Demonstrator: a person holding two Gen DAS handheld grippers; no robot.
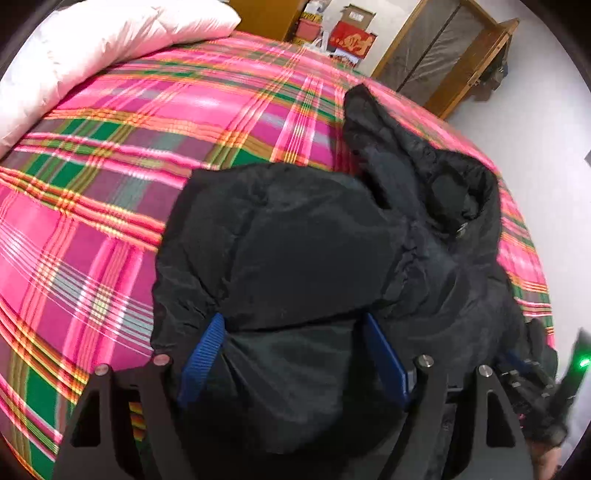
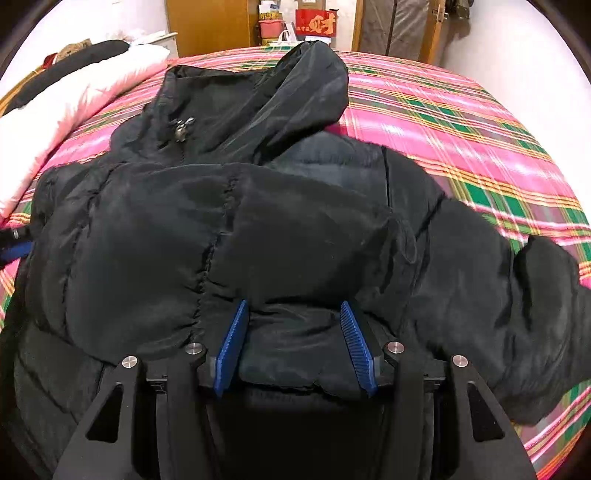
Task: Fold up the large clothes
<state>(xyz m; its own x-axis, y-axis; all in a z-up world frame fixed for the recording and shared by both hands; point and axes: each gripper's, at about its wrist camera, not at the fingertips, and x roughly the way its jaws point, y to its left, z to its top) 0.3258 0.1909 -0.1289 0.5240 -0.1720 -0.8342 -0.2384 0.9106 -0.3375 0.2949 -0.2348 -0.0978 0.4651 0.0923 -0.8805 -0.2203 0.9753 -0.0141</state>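
Observation:
A black hooded puffer jacket [image 2: 229, 229] lies on a pink plaid bed, its hood [image 2: 310, 85] toward the far end and one sleeve [image 2: 517, 295] stretched to the right. My right gripper [image 2: 295, 332] has its blue pads [image 2: 232, 343] wide apart with a thick fold of the jacket's near edge between them. My left gripper [image 1: 295, 347] likewise has its blue pads [image 1: 205, 354] spread around a bulky fold of the jacket [image 1: 295, 251]. In the left wrist view the hood [image 1: 373, 122] points away. The right gripper's body [image 1: 535, 380] shows at the lower right there.
The pink plaid bedspread [image 1: 110, 221] covers the bed [image 2: 461, 122]. A white duvet [image 1: 92, 48] lies at the far left, also in the right wrist view [image 2: 74, 99]. Wooden furniture [image 1: 443, 55], a red box [image 2: 316, 22] and white floor [image 1: 535, 122] lie beyond the bed.

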